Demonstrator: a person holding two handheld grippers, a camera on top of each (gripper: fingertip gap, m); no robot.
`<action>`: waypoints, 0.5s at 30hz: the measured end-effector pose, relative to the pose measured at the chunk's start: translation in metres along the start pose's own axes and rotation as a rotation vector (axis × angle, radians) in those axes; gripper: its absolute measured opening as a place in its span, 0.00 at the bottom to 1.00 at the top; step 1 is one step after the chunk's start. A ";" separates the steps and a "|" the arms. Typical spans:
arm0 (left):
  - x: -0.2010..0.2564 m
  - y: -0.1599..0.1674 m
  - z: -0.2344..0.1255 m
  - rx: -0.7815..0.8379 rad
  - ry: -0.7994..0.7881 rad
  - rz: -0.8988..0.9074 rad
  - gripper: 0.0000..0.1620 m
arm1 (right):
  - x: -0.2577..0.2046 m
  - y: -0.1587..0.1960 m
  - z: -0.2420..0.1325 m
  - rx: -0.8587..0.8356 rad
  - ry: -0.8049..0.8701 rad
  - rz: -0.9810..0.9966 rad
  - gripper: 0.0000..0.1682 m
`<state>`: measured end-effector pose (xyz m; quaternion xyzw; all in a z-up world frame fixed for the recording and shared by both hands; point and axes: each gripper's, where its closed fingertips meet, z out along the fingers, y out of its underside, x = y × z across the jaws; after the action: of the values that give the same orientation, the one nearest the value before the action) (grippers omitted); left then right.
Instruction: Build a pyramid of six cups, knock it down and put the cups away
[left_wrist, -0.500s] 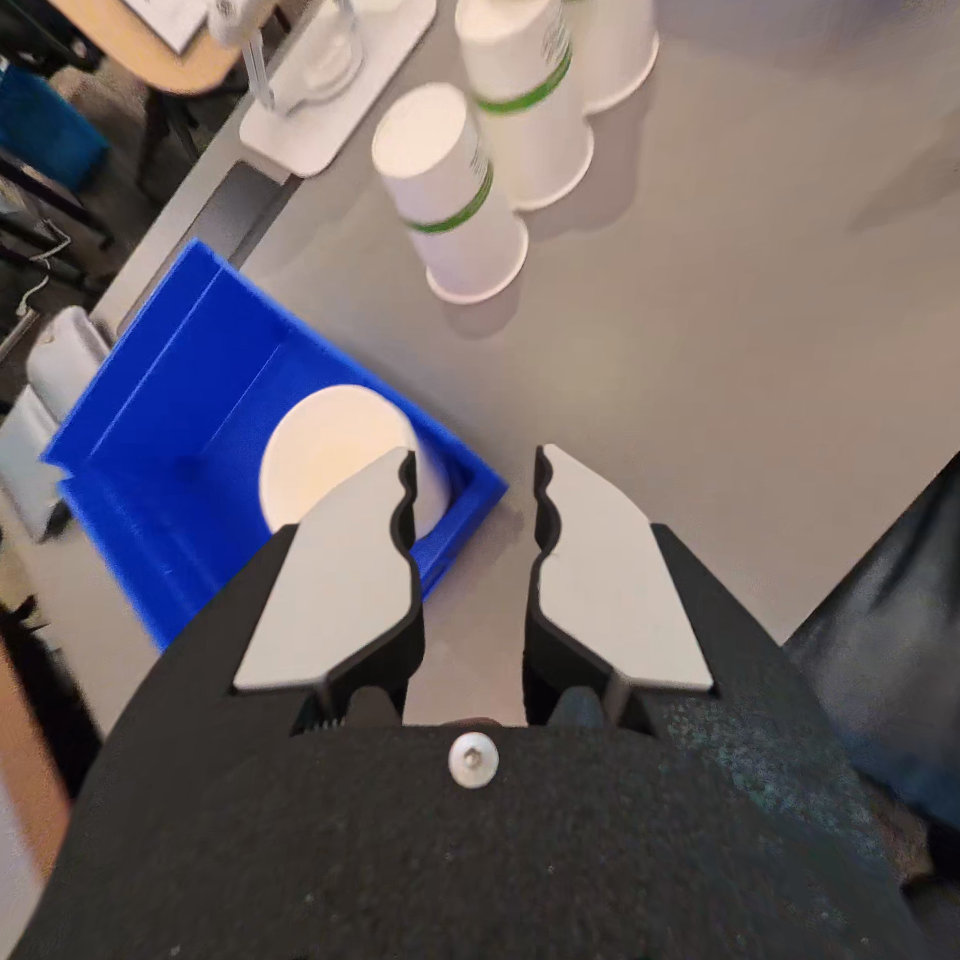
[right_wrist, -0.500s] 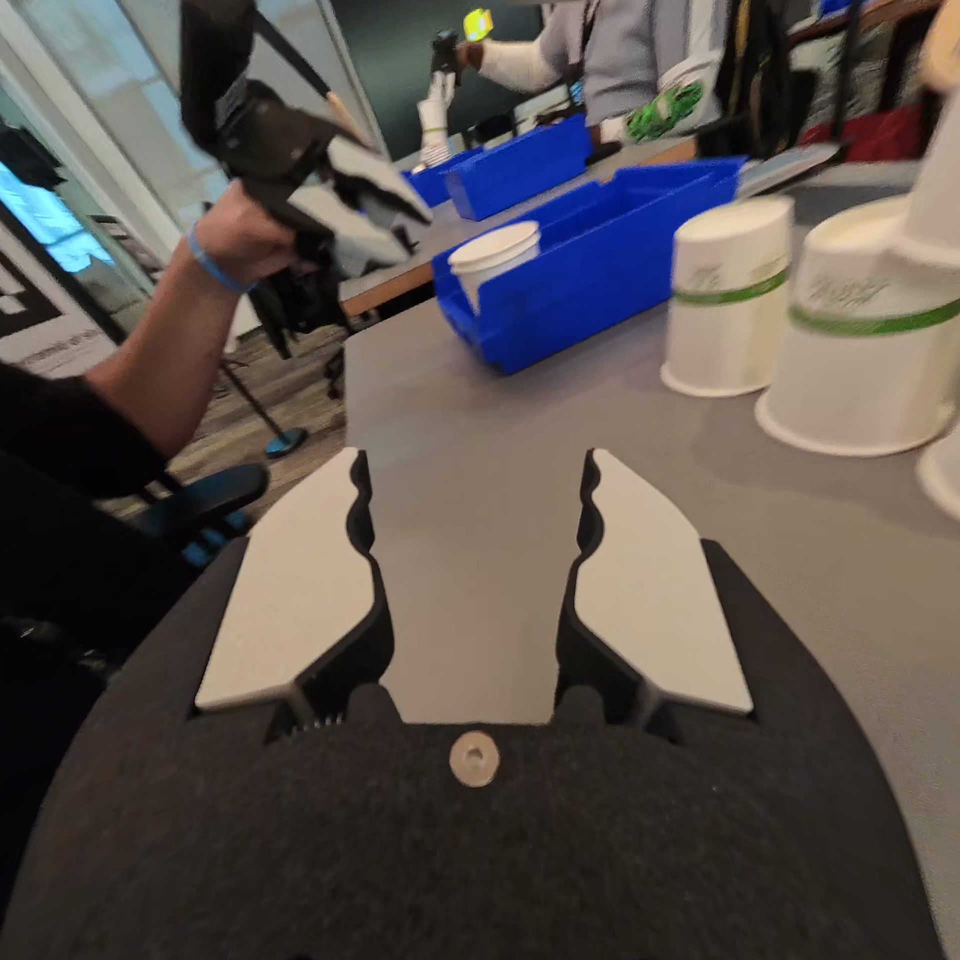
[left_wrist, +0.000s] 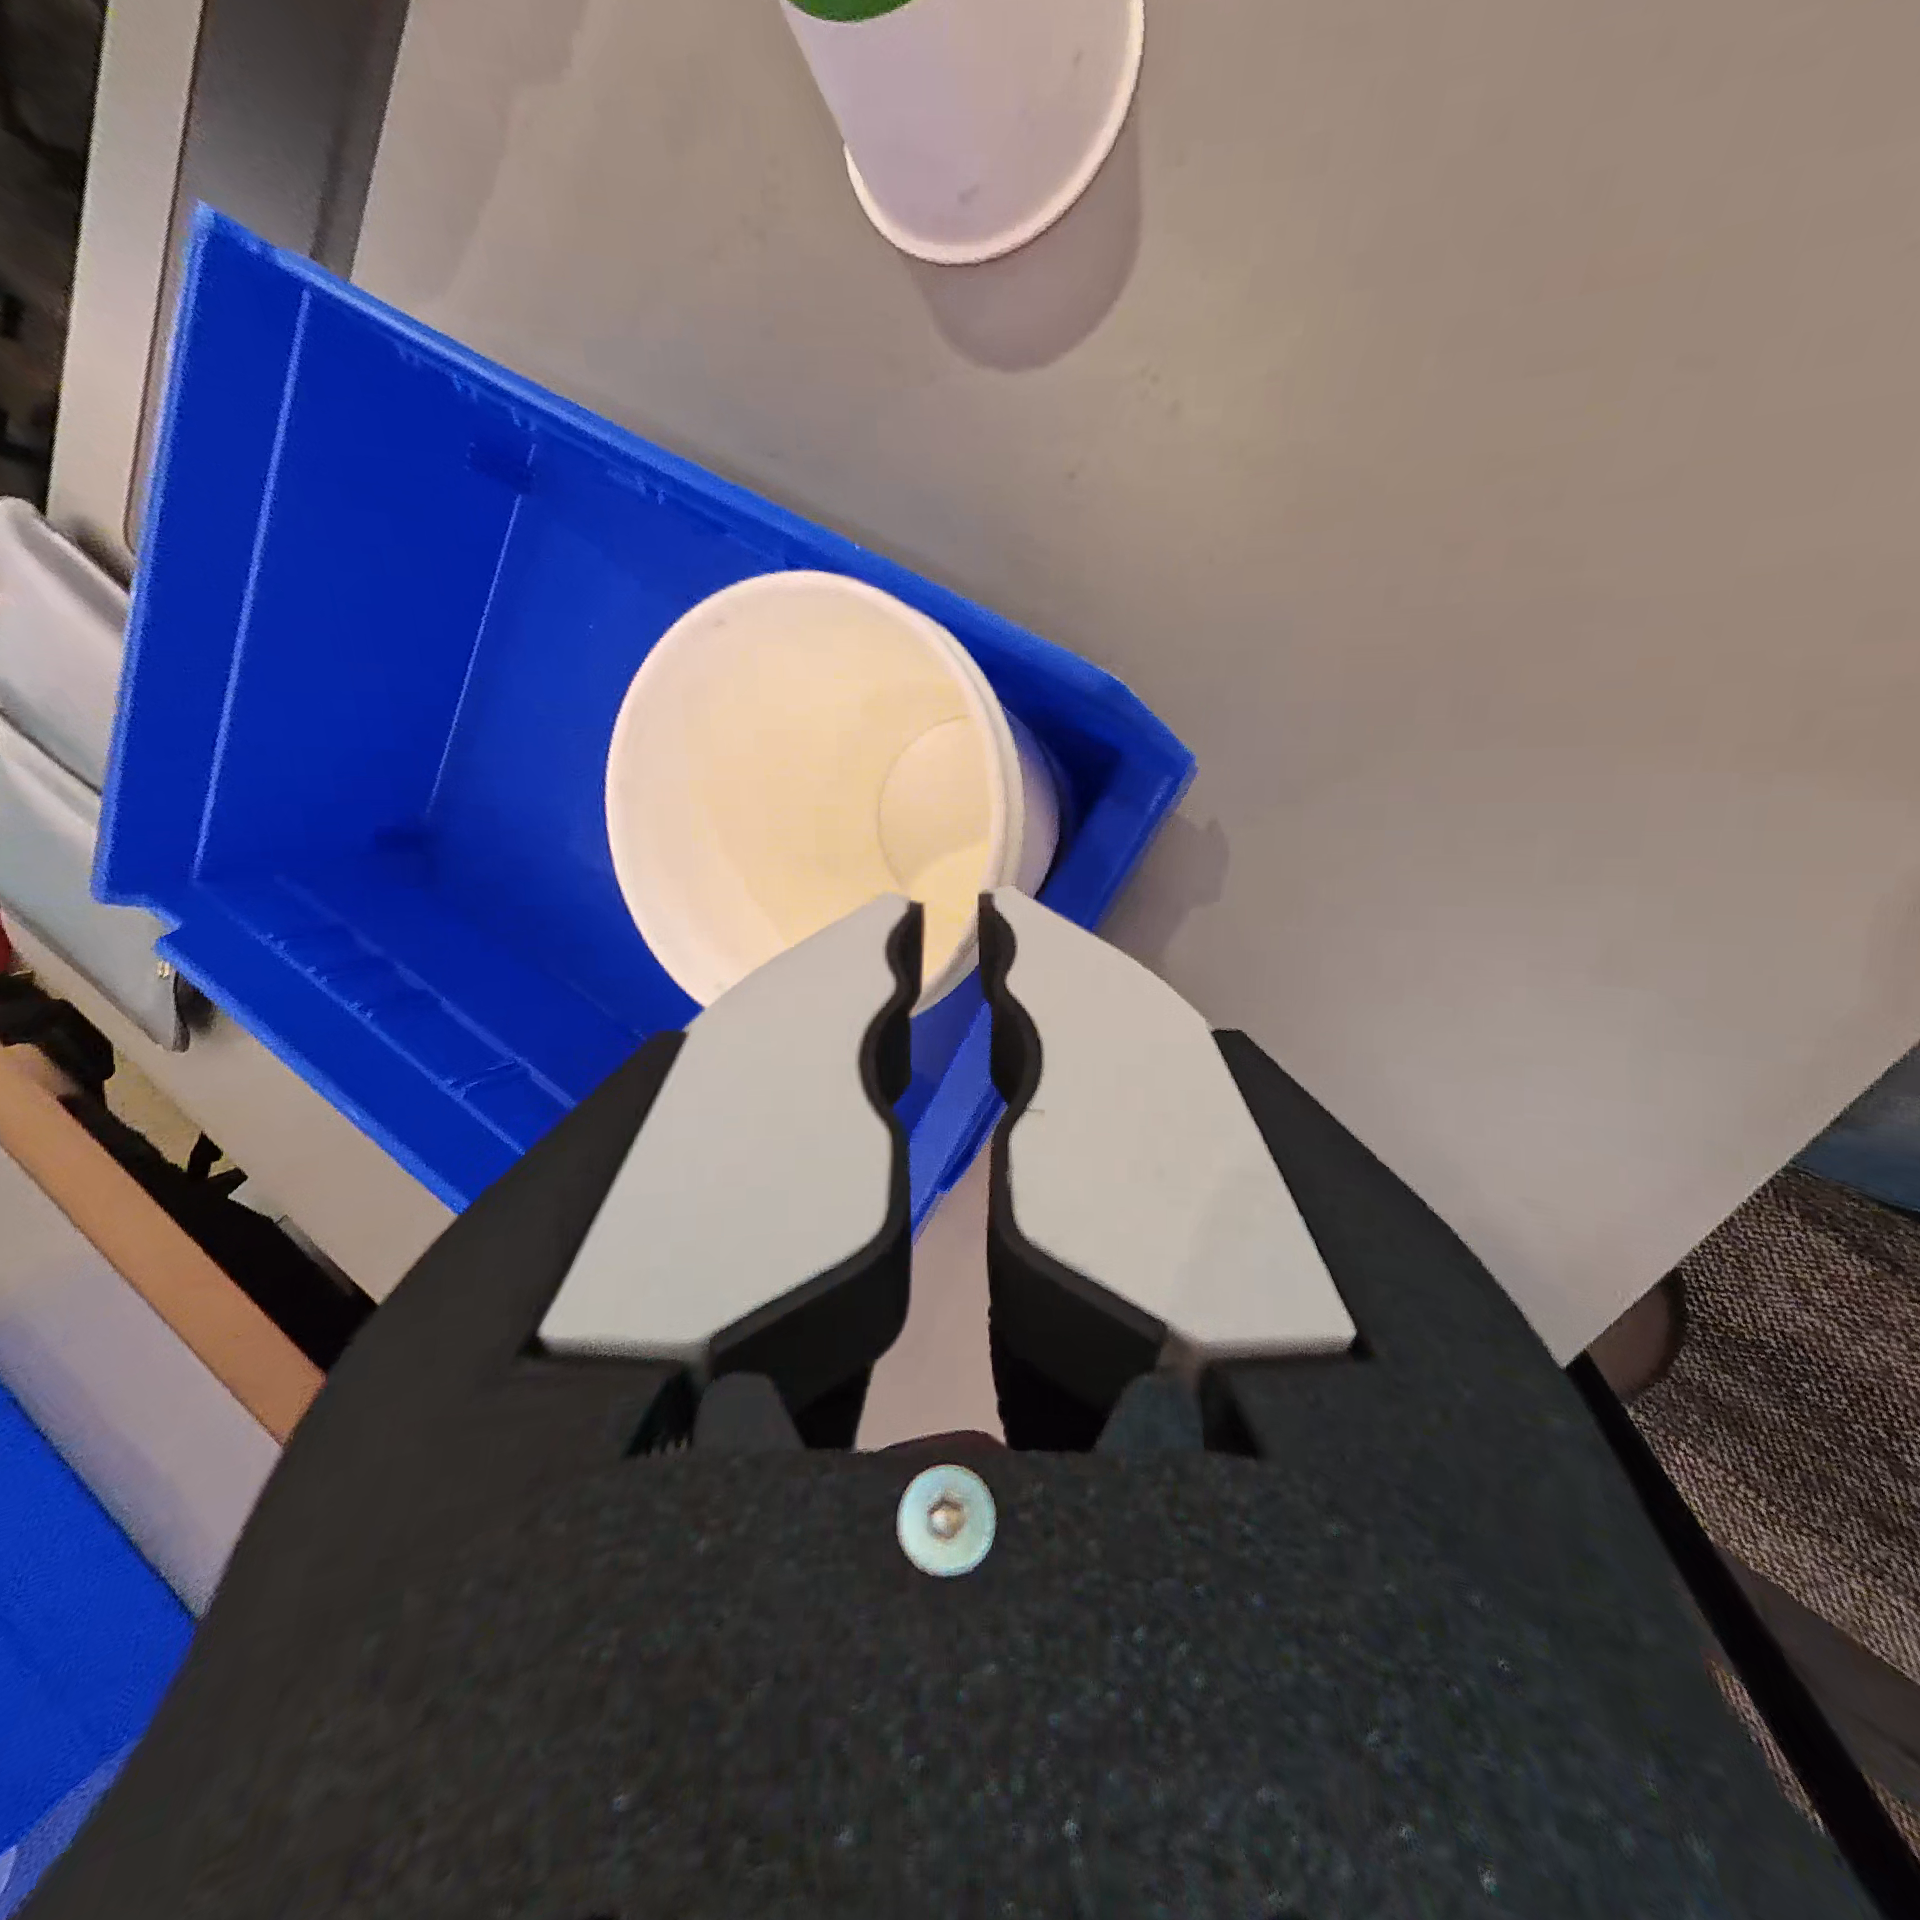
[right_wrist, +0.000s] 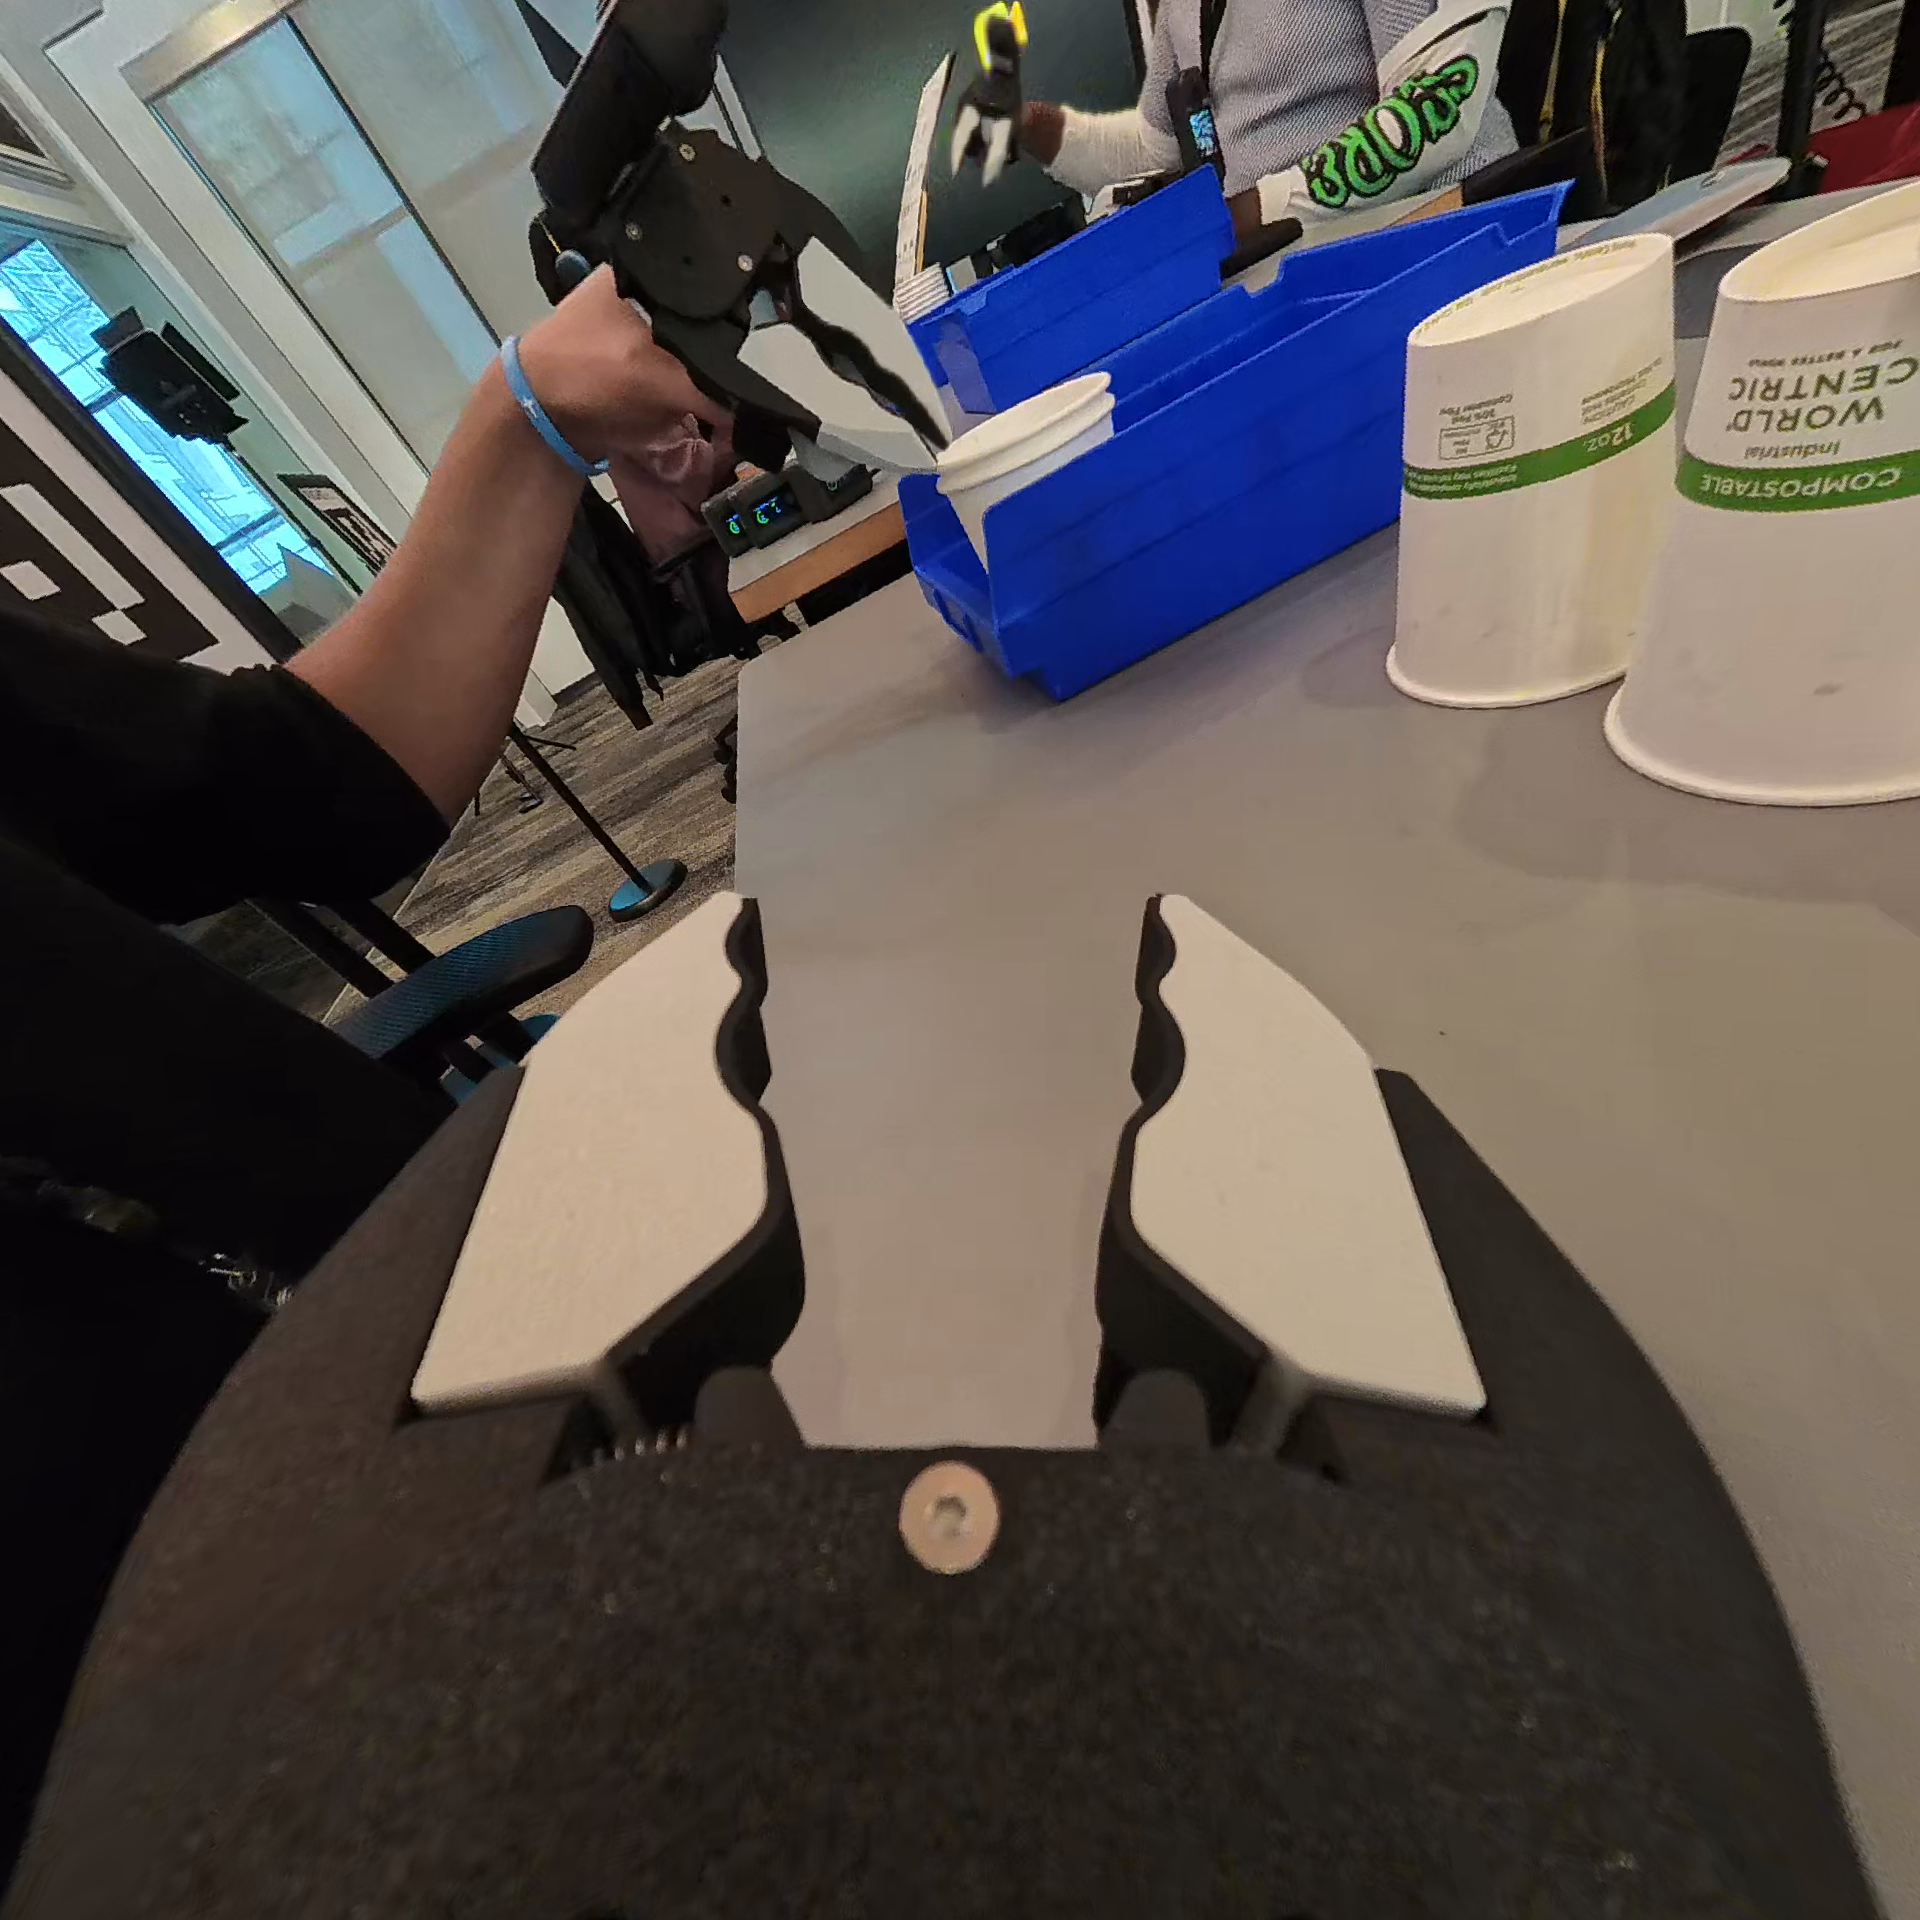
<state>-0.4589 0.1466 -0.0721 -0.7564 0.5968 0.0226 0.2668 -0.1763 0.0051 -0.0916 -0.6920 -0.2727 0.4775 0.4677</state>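
A white paper cup (left_wrist: 790, 790) stands mouth up in the near right corner of a blue bin (left_wrist: 343, 623). My left gripper (left_wrist: 948, 912) is closed to a narrow gap, pinching the cup's near rim. The right wrist view shows the same grip: the left gripper (right_wrist: 925, 431) on the cup (right_wrist: 1023, 447) in the bin (right_wrist: 1195, 520). My right gripper (right_wrist: 951, 914) is open and empty, low over the grey table (right_wrist: 1039, 779). Two upside-down cups with green bands (right_wrist: 1527, 468) (right_wrist: 1808, 520) stand on the table at the right. One upside-down cup (left_wrist: 977, 125) shows beyond the bin.
A second blue bin (right_wrist: 1081, 281) sits behind the first. A person (right_wrist: 1320, 94) works at the far table. The table's left edge drops to carpet, with a chair (right_wrist: 468, 977) beside it.
My left gripper has come down over the bin and gone from open to closed on the cup's rim. My right gripper has stayed open in about the same place.
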 end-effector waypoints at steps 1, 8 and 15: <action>0.001 0.000 0.000 0.000 0.012 0.003 0.04 | 0.000 0.001 0.000 -0.004 -0.001 0.004 0.41; 0.003 0.000 -0.001 -0.014 0.019 0.016 0.08 | -0.004 0.008 0.005 -0.035 -0.026 0.013 0.41; 0.005 0.003 0.002 -0.024 0.037 0.019 0.07 | -0.006 0.009 0.005 -0.042 -0.040 0.026 0.40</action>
<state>-0.4601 0.1426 -0.0766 -0.7542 0.6084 0.0185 0.2464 -0.1842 -0.0020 -0.0977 -0.6954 -0.2828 0.4918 0.4411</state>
